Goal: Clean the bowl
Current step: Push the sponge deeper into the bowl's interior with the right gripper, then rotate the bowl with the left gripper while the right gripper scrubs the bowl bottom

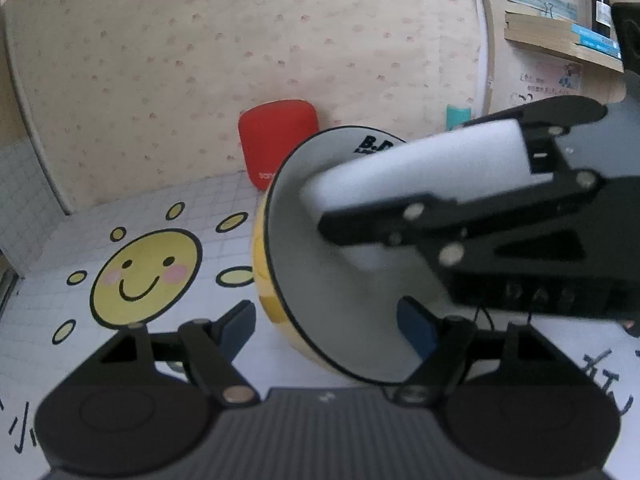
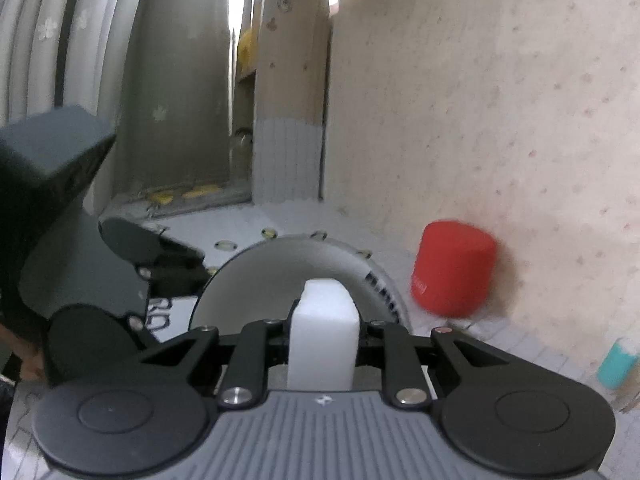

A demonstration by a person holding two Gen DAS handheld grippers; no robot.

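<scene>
A bowl (image 1: 320, 280), yellow outside and white inside with a black rim, stands tipped on its side above the table with its mouth facing right. My left gripper (image 1: 326, 332) is shut on it, one blue pad (image 1: 240, 330) against the outer wall and the other (image 1: 416, 332) inside. My right gripper (image 1: 360, 196) comes in from the right, shut on a white sponge block (image 1: 420, 168) whose tip reaches into the bowl. In the right wrist view the sponge (image 2: 323, 340) sticks out of the right gripper (image 2: 324, 320) in front of the bowl's white inside (image 2: 256, 280).
A red cylinder (image 1: 276, 140) (image 2: 452, 268) stands against the dotted wall behind the bowl, with a teal object (image 1: 458, 114) (image 2: 616, 364) to its right. The white grid table cover carries a smiling sun drawing (image 1: 144, 272). A shelf with books (image 1: 560, 36) hangs at upper right.
</scene>
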